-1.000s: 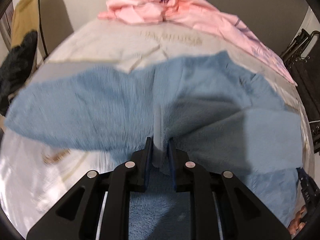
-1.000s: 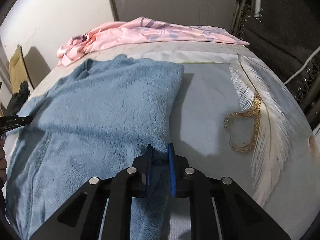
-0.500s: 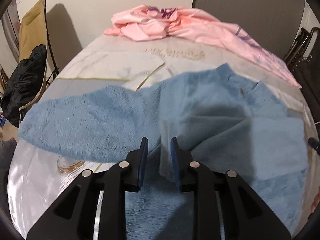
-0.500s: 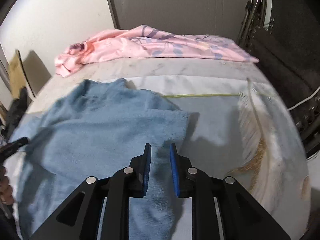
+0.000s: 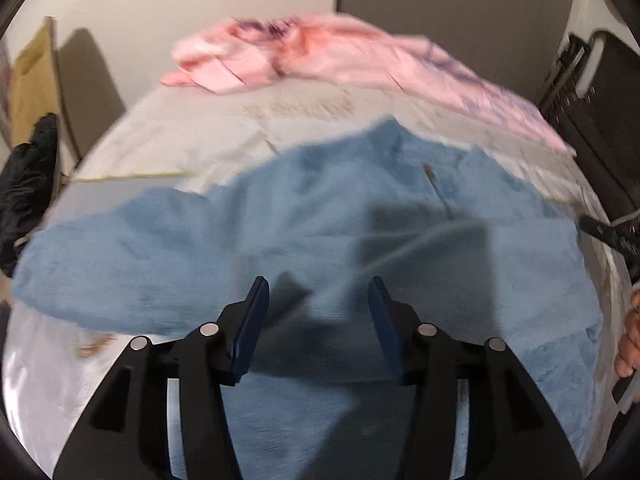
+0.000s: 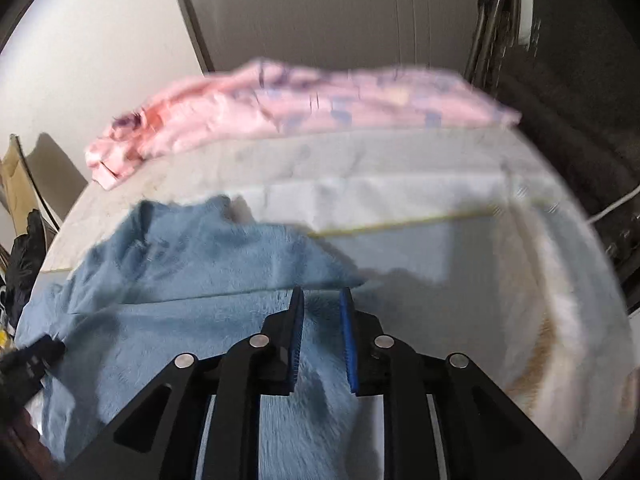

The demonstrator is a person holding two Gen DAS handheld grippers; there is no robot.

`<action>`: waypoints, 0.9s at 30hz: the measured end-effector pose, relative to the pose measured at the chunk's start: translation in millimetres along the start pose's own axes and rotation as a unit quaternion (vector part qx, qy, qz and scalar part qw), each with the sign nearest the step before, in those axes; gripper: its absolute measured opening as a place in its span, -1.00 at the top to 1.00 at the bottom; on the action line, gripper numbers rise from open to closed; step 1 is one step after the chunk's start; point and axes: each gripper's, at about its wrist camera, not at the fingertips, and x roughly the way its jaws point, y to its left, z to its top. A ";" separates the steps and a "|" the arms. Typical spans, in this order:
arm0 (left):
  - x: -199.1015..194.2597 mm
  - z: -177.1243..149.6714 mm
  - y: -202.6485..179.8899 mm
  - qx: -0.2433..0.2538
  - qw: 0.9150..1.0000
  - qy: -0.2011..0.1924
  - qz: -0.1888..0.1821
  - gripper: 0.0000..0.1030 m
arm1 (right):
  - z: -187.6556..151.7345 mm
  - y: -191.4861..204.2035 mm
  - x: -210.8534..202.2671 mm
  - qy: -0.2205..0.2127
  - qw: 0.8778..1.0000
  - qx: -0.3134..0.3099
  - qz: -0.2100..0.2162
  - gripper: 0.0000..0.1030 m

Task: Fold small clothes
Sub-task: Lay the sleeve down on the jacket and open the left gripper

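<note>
The blue fleece top (image 5: 328,216) lies spread on the bed (image 6: 400,196), one side folded over. Left hand-held gripper (image 5: 318,292) hovers wide open above it, empty; right hand-held gripper (image 6: 322,300) part open, gripping nothing. Pink garment (image 5: 304,56) sits behind

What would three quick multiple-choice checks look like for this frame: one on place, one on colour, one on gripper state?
1. Where does the pink garment lie?
A. at the far end of the table, beyond the blue garment
B. on top of the blue garment
C. on the floor

2. What colour is the fleecy garment under the grippers?
A. grey
B. blue
C. green

3. How does the left gripper stand?
A. shut on the sleeve
B. shut on nothing
C. open, above the cloth

Key: 1 A, it lies past the blue collar with bare table cover between; 2 B, both views show blue; 3 C, its pads stand wide apart with nothing clamped.
</note>
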 end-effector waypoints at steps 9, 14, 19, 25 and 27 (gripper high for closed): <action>13.1 -8.5 -7.5 0.001 0.999 -0.028 0.024 -0.13 | -35.5 18.6 -26.4 -0.047 0.999 0.010 0.024 0.42; 12.7 -13.0 5.8 -0.027 0.999 -0.018 0.013 -0.34 | -72.9 66.2 -30.8 -0.027 0.997 -0.052 0.042 -0.03; 15.7 -16.5 -0.8 -0.008 0.999 -0.020 0.034 -0.36 | -86.3 86.2 -44.1 -0.076 0.993 -0.092 0.006 -0.08; 2.0 -10.8 33.1 -0.079 0.996 -0.040 0.019 -0.35 | -93.0 93.6 -18.8 -0.021 0.994 -0.105 0.008 -0.21; -4.3 -9.5 64.1 -0.129 0.991 -0.036 0.022 -0.35 | -87.6 82.5 -23.2 -0.033 0.996 -0.077 0.031 -0.37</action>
